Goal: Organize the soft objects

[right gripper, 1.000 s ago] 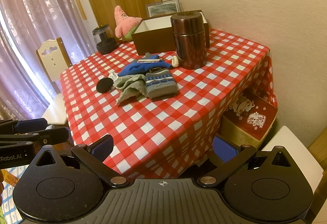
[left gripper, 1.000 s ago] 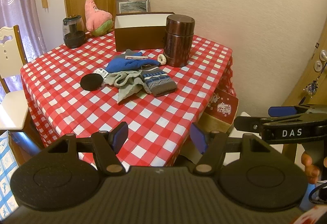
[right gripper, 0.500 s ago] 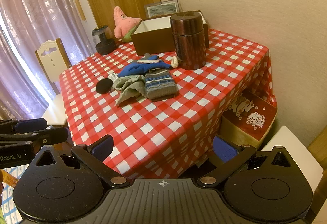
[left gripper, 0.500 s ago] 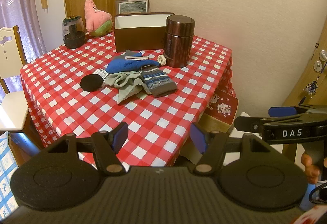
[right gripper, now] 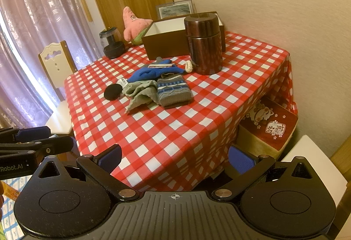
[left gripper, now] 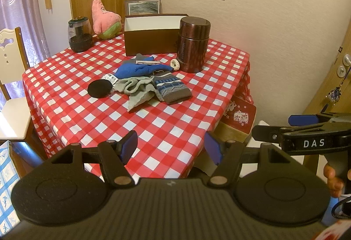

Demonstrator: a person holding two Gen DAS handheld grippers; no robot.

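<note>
A heap of soft things lies mid-table: a blue glove (left gripper: 142, 70) (right gripper: 153, 73), a grey sock (left gripper: 137, 88) (right gripper: 140, 93), a patterned knit sock (left gripper: 171, 88) (right gripper: 173, 89) and a black round pad (left gripper: 99, 88) (right gripper: 113, 91). A pink star plush (left gripper: 104, 18) (right gripper: 133, 24) leans at the back beside an open brown box (left gripper: 151, 36) (right gripper: 169, 40). My left gripper (left gripper: 171, 148) and right gripper (right gripper: 175, 157) both hover open and empty over the near table edge, well short of the heap.
A brown metal canister (left gripper: 193, 42) (right gripper: 205, 42) stands right of the heap, a small dark jar (left gripper: 79, 35) at the back left. A white chair (left gripper: 11, 60) is left of the table, a red gift box (right gripper: 272, 128) under its right corner.
</note>
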